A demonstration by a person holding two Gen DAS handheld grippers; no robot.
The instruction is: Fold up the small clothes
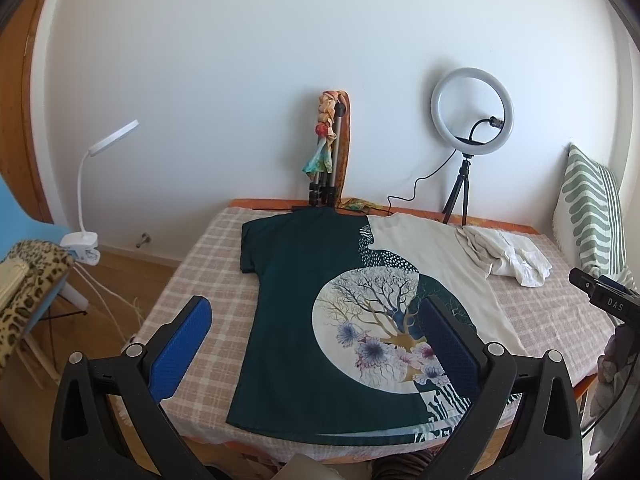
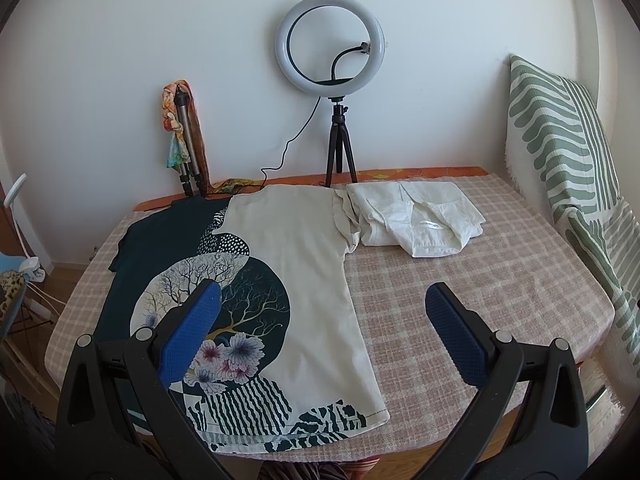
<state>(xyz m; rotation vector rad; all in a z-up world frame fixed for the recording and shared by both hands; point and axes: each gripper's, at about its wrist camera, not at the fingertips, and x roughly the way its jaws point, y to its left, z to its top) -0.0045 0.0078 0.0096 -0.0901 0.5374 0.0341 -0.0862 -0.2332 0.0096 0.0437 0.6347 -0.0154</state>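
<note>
Right at the back of the worktop [image 2: 480,280], against the white wall, stand a ring light [image 2: 331,37] on a small black tripod and, left of it, a folded tripod [image 2: 188,148] with a colourful scarf tied round it; a black cable runs from the ring light down along the back edge. A crumpled white garment [image 2: 416,218] lies at the far right, touching the cream sleeve of the T-shirt [image 2: 304,264], which is spread flat over the checked cloth covering the worktop, collar toward the wall and hem at the near edge. The shirt is dark green on its left half, cream on its right, with a round tree-and-flower print in the middle. A striped green cushion [image 2: 560,152] leans upright at the right end. Off the left edge there is wooden floor, a white clip lamp [image 1: 92,200] and a chair with a leopard-print cover [image 1: 28,300]. The checked cloth right of the shirt is bare up to the cushion, and a strip is bare along the left side too. The left hand-held gripper [image 1: 316,344] hangs above the shirt's near left part, jaws spread wide and holding nothing; the right hand-held gripper [image 2: 322,332] hangs above the shirt's near right side, likewise wide apart and empty.
</note>
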